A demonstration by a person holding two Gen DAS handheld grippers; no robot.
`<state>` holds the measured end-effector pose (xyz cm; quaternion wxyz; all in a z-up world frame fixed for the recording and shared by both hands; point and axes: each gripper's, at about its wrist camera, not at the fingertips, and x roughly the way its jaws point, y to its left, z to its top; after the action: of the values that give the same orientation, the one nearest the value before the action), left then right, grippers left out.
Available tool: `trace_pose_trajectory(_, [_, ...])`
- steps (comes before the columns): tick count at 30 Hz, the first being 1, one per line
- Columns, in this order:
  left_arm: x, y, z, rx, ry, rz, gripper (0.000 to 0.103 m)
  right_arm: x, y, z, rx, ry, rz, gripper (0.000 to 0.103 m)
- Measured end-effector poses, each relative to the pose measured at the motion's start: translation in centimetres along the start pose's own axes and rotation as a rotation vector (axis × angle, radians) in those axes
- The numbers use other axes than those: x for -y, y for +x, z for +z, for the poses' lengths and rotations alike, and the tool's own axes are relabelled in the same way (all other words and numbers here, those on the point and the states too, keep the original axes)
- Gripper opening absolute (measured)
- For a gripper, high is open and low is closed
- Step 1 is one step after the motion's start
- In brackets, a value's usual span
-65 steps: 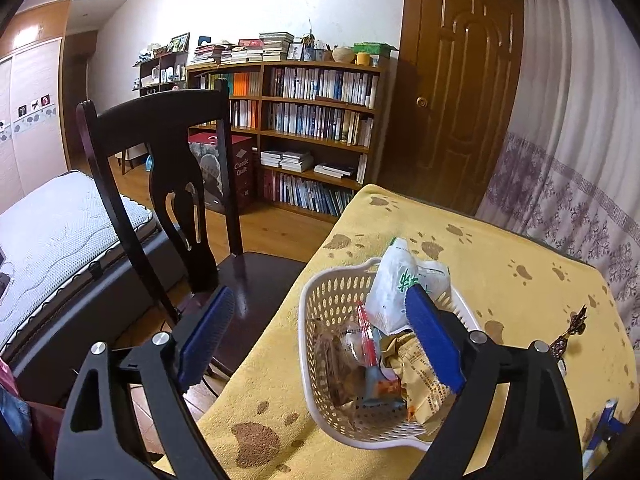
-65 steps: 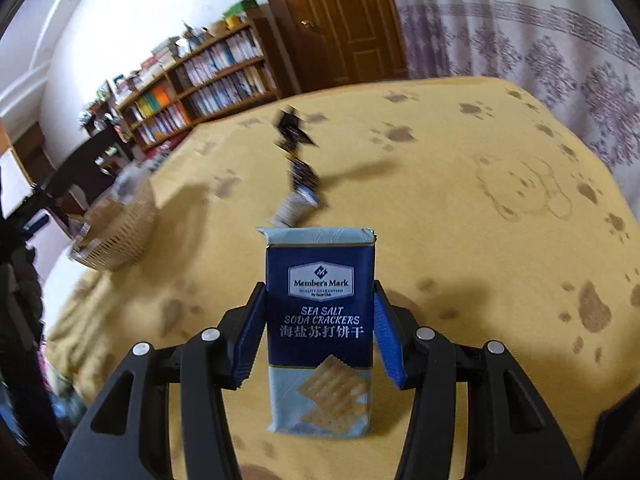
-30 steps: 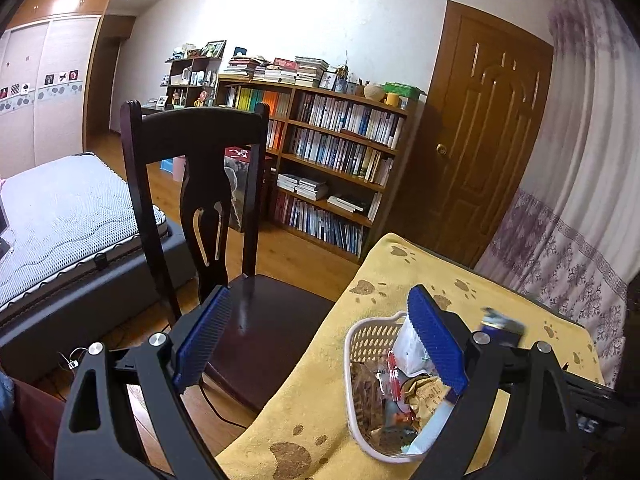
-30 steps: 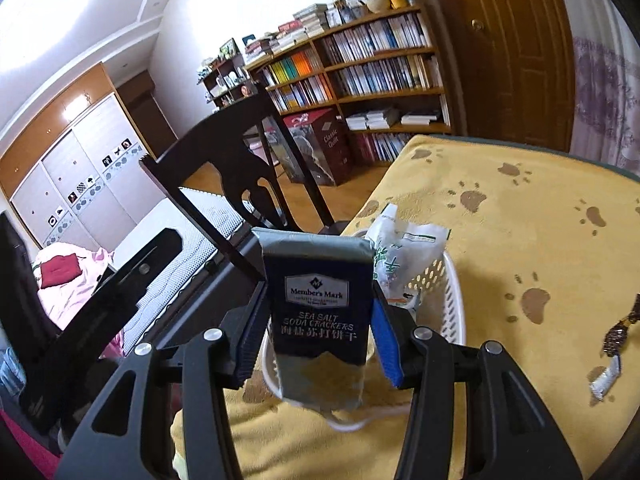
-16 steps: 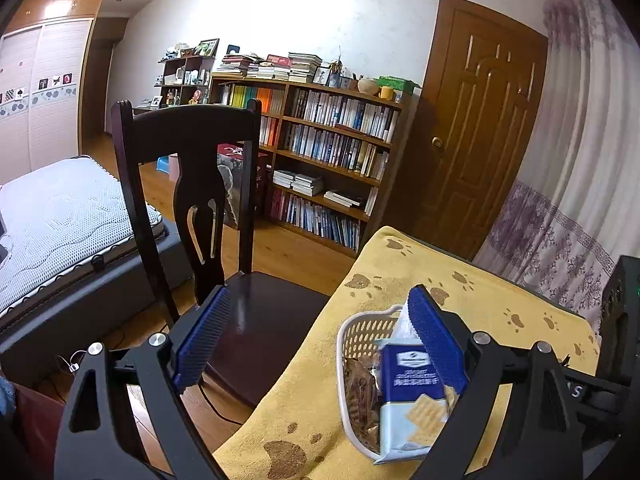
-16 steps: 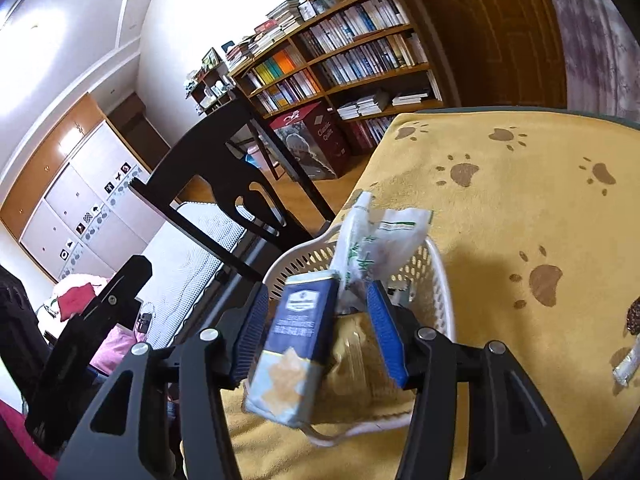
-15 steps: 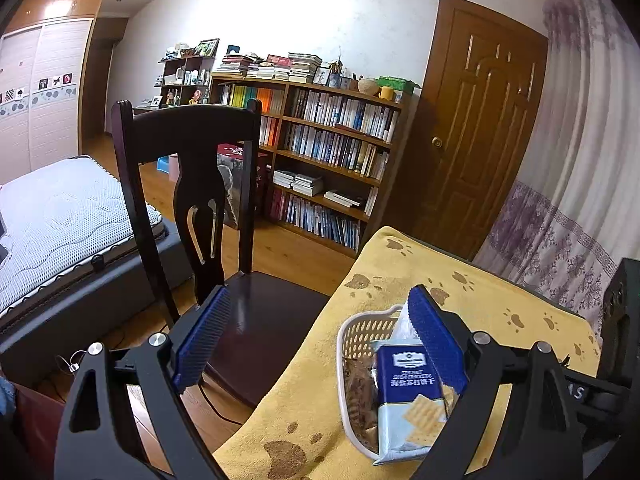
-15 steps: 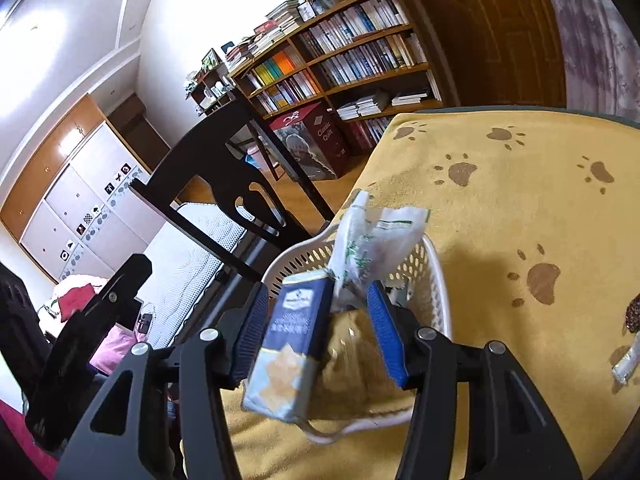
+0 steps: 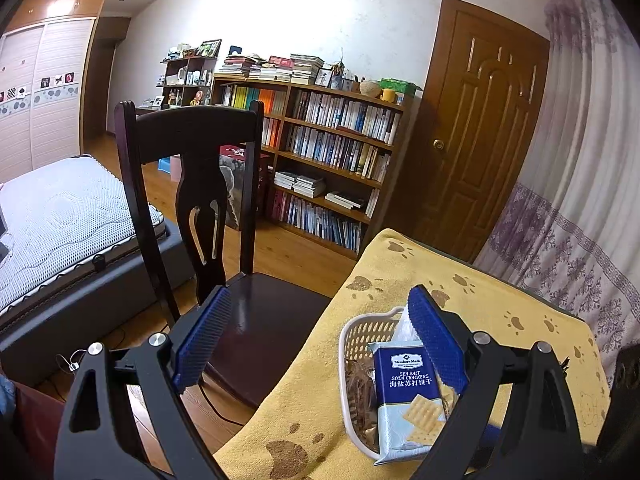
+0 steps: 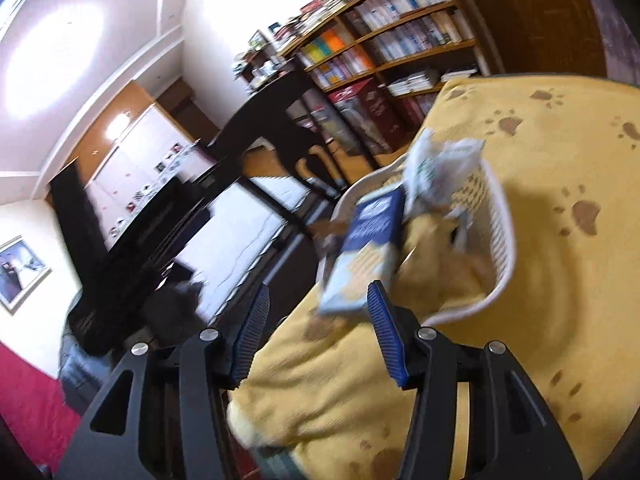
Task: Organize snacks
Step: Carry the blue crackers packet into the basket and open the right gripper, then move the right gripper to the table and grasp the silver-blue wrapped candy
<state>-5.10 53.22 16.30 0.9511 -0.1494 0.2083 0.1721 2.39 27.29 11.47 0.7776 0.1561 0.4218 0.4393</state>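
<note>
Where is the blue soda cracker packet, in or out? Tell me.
Partly in: the blue soda cracker packet leans tilted in the white plastic basket, its lower end overhanging the near rim, released from the open right gripper.

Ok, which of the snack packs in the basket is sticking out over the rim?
The blue Member's Mark soda cracker pack: it leans over the near rim of the white basket. The white-and-green bag stands upright inside; the others lie below the rim.

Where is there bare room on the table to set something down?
The yellow cloth is bare beyond the white basket toward the curtain, and in front of it. The basket is crowded: cracker pack leaning over its rim.
</note>
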Motion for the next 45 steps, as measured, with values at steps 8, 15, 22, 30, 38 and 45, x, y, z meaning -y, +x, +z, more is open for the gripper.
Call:
trace_pose_trajectory(8, [0.0,-0.4,0.1,0.005,-0.002,-0.002,0.091,-1.0,2.8,-1.7,-0.109,0.005,0.065,0.052])
trace_pose_trajectory(15, [0.4,0.1,-0.1,-0.008,0.001,-0.001,0.091,1.2,5.1,0.5,-0.085,0.068,0.012,0.053])
trace_pose_trajectory(22, [1.1,0.5,-0.4,-0.021,0.021,-0.006,0.091,2.2,3.9,1.2,-0.035,0.067,0.02,0.054])
trace_pose_trajectory(30, [2.5,0.4,-0.9,-0.029,0.059,-0.017,0.091,3.3,-0.7,-0.6,0.059,0.007,-0.074,0.055])
trace_pose_trajectory(38, [4.0,0.5,-1.7,-0.041,0.1,-0.028,0.091,8.9,-6.3,-2.4,0.159,-0.002,-0.31,0.056])
trace_pose_trajectory(45, [5.8,0.6,-2.5,-0.05,0.146,-0.04,0.091,16.7,-11.4,-3.8,0.207,0.168,-0.537,0.056])
